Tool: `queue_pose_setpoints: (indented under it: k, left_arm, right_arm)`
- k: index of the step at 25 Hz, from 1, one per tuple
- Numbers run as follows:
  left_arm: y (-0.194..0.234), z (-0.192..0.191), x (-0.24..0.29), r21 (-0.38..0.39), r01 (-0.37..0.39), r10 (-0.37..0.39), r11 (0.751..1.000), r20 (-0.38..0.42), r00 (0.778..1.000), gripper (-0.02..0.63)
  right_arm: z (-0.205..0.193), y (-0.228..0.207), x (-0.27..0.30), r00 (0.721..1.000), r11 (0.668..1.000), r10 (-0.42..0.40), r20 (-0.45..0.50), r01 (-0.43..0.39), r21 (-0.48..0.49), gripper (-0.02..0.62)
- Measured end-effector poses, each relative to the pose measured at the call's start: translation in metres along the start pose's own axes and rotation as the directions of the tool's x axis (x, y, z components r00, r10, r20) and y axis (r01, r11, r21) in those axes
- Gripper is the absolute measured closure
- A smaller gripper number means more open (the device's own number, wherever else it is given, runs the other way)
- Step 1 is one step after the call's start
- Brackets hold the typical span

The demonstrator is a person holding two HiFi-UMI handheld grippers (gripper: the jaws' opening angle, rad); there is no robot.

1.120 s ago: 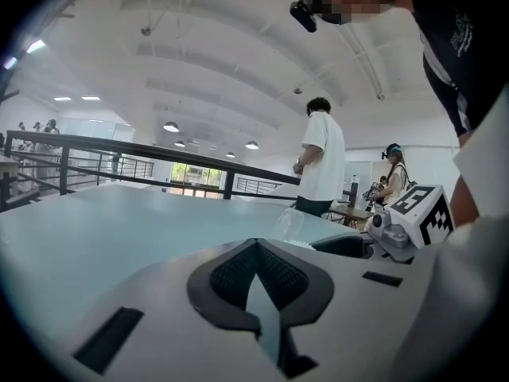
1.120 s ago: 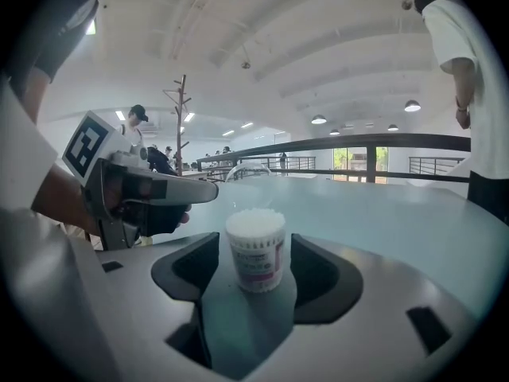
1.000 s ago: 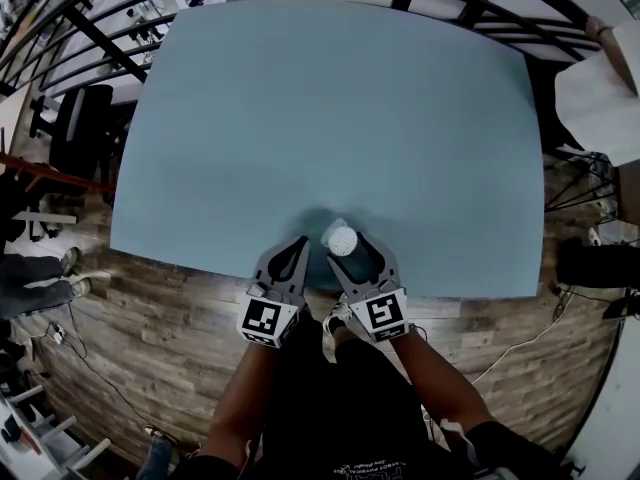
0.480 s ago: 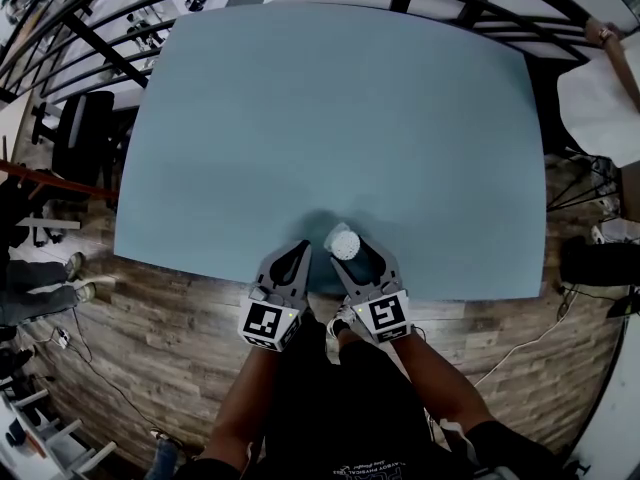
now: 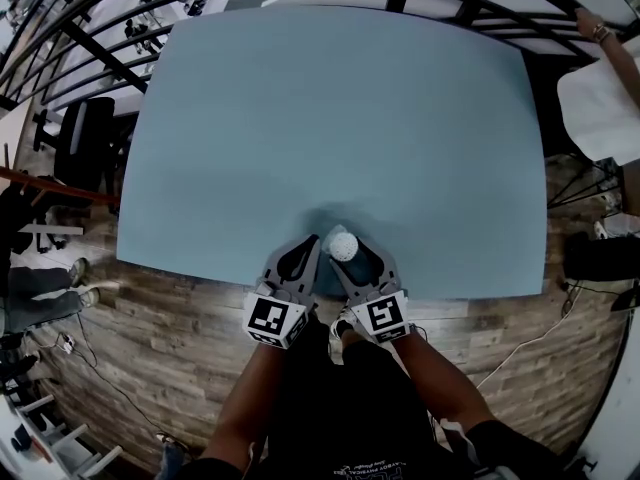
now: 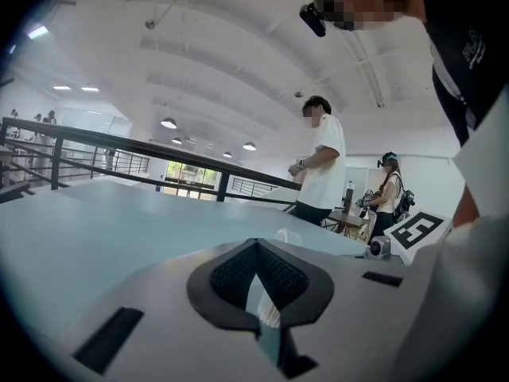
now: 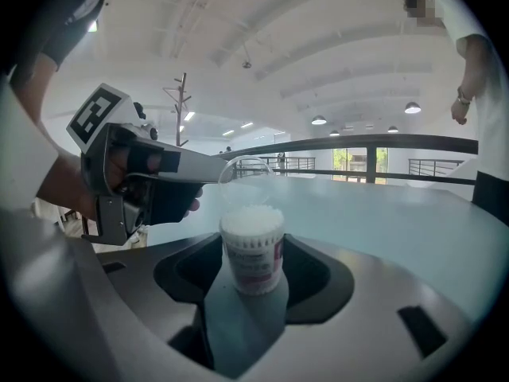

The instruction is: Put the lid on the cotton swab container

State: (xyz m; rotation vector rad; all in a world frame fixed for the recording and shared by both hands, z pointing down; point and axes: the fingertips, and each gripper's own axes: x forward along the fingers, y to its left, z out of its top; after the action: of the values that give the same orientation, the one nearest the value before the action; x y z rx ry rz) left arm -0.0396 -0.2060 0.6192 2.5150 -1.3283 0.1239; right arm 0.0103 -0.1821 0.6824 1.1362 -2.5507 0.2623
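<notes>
The right hand-held gripper [image 7: 253, 270] is closed on the cotton swab container [image 7: 251, 237], with one pad on each side of the labelled body. The grip sits low on the tub, so the mouth and the packed white swab tips stand clear above the jaws; this leaves the rim open for a lid to seat. The container is upright and has no lid. The left hand-held gripper [image 6: 258, 281] is drawn down to a narrow slit, and in its own view a thin pale edge sits in that slit. It appears to be pinching the clear lid [image 7: 245, 172] by its rim, although the transparent plastic is hard to trace there. The right gripper view supports this: the lid shows as a clear ring at the tip of the left tool, just behind and slightly above the container mouth, near it but not on it. An edge grip would leave the hollow of the lid free to drop over the rim. In the head view, both tools converge over the near edge of the pale blue surface [image 5: 340, 118], which carries nothing else. Whether the base of the container rests on the surface or hangs just above it cannot be determined. The capping step is judged close but not done: the lid needs to be centred and levelled over the mouth, then pressed down.
</notes>
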Motion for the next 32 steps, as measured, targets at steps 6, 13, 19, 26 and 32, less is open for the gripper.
queue_pose_setpoints:
  k: [6, 13, 19, 26, 32]
  left_arm:
    - [-0.015, 0.005, 0.004, -0.007, 0.031, -0.031, 0.999, -0.004, 1.0, 0.596]
    - [-0.032, -0.004, 0.007, 0.027, 0.063, -0.062, 0.998, -0.027, 0.998, 0.596]
    - [-0.043, -0.012, 0.011, 0.06, 0.084, -0.08, 0.995, -0.06, 0.995, 0.595]
    - [-0.05, -0.022, 0.014, 0.196, 0.126, -0.103, 0.972, -0.125, 0.987, 0.597]
    - [-0.053, -0.03, 0.014, 0.221, 0.146, -0.111, 0.964, -0.162, 0.981, 0.597]
  right_arm:
    - [0.0, 0.0, 0.0, 1.0, 1.0, 0.002, 0.003, -0.002, -0.001, 0.347]
    - [0.0, -0.003, 0.0, 1.0, 1.0, -0.002, 0.002, 0.002, 0.001, 0.347]
    - [0.001, -0.004, -0.002, 1.0, 1.0, -0.003, -0.007, 0.003, 0.005, 0.347]
    - [0.001, -0.001, 0.001, 1.0, 1.0, 0.005, -0.016, -0.005, -0.016, 0.347]
    - [0.0, 0.001, 0.001, 1.0, 1.0, 0.005, -0.012, -0.005, -0.013, 0.347]
